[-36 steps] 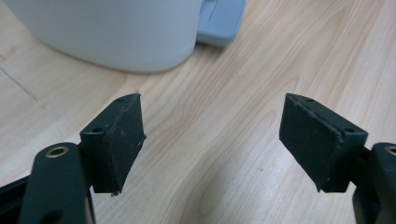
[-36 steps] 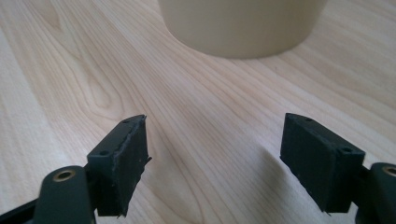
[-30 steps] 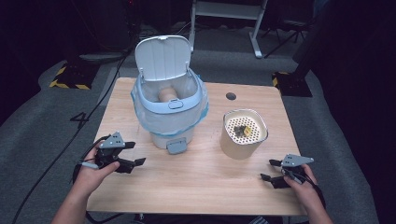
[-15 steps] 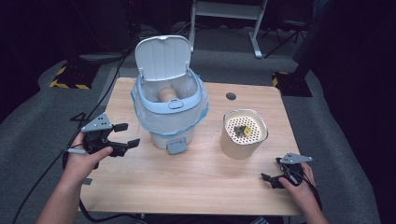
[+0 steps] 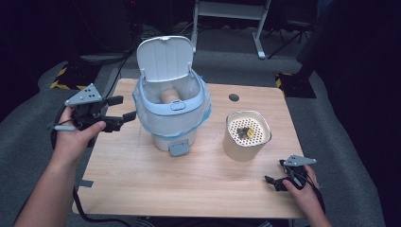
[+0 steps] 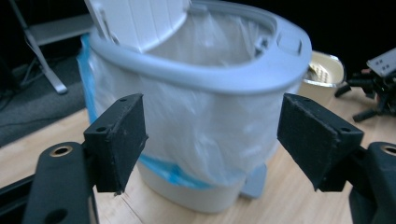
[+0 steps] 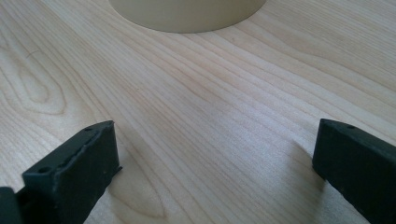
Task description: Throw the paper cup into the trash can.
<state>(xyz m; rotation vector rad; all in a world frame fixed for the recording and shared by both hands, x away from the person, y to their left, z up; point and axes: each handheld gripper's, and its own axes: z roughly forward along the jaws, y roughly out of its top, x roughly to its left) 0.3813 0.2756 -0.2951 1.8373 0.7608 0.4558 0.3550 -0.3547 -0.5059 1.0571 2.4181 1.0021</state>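
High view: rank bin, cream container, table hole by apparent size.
1. Lidded bin, clearly largest.
2. Cream container.
3. Table hole, smallest.
The bin and container sit at similar depth, so the order is safe.

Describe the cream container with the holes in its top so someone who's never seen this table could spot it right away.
On the wooden table, look to the right of the big white bin with its lid up and a plastic liner. The cream container is short and round, with a perforated top holding small dark and yellow bits; it has no lid or liner.
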